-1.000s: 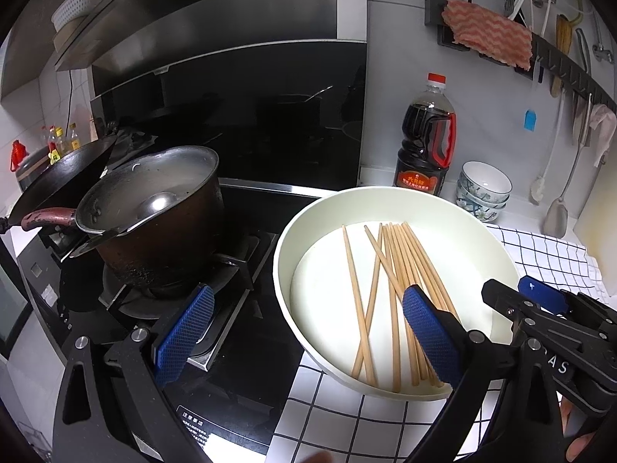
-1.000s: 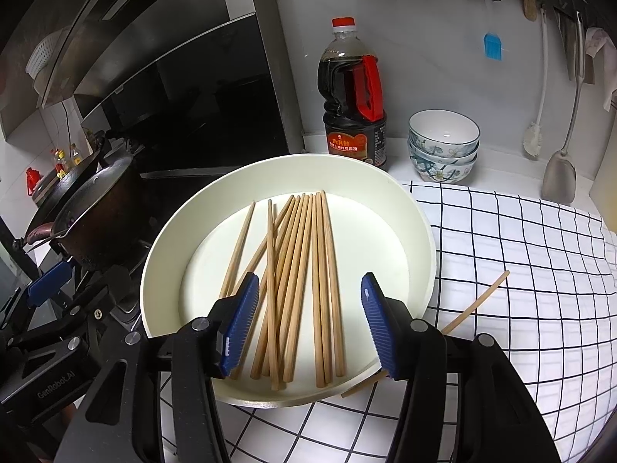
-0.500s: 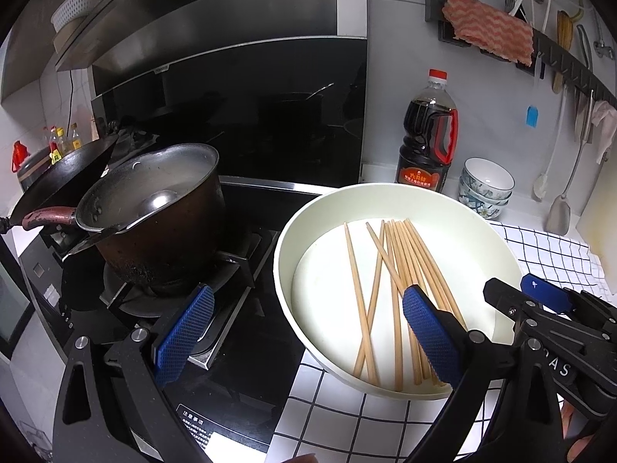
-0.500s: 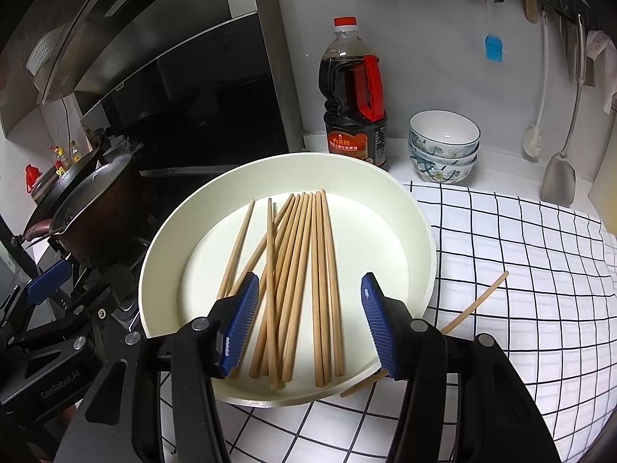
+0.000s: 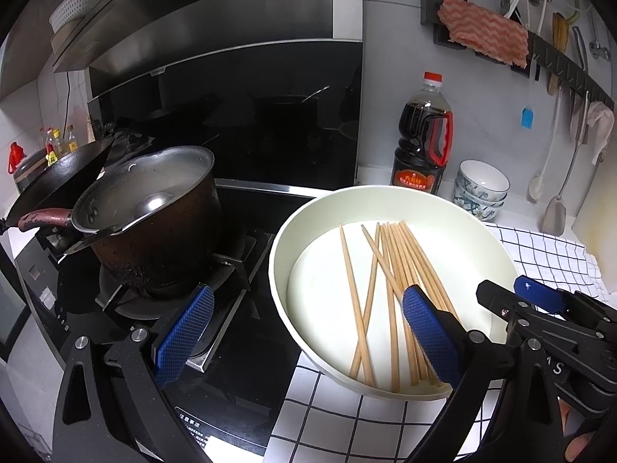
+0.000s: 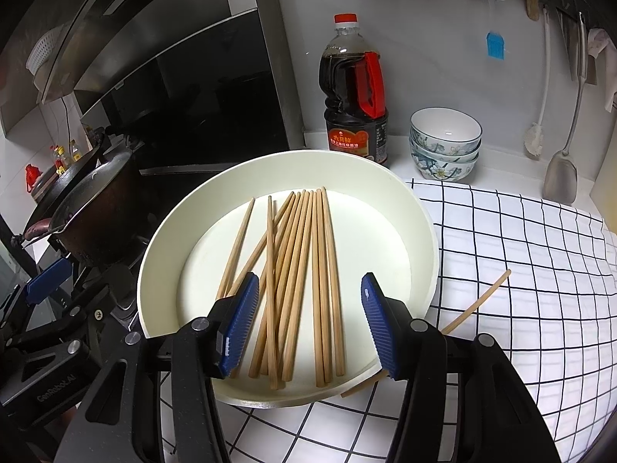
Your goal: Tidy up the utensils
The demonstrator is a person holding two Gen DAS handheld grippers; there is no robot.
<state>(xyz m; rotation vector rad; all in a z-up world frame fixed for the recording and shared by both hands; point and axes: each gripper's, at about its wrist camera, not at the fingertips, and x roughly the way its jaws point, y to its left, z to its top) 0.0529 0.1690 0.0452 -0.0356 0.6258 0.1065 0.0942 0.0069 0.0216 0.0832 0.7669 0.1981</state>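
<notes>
In the right wrist view a bundle of wooden chopsticks (image 6: 300,281) lies inside the white basin (image 6: 420,208) at centre frame, while one stray chopstick (image 6: 476,305) rests on the checked cloth (image 6: 520,270) at lower right. The right gripper (image 6: 310,324) hovers above the basin's near rim, fingers apart and empty. In the left wrist view the left gripper (image 5: 304,332) stands wide apart at the bottom, empty, between the stove pot (image 5: 154,231) and basin.

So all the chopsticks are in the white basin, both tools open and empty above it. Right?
Not all. One stray chopstick lies outside the white basin, on the checked cloth to its right, one end running under the rim; the right wrist view shows it. The other chopsticks are in the basin, and the left tool and right tool are open and empty.
</notes>
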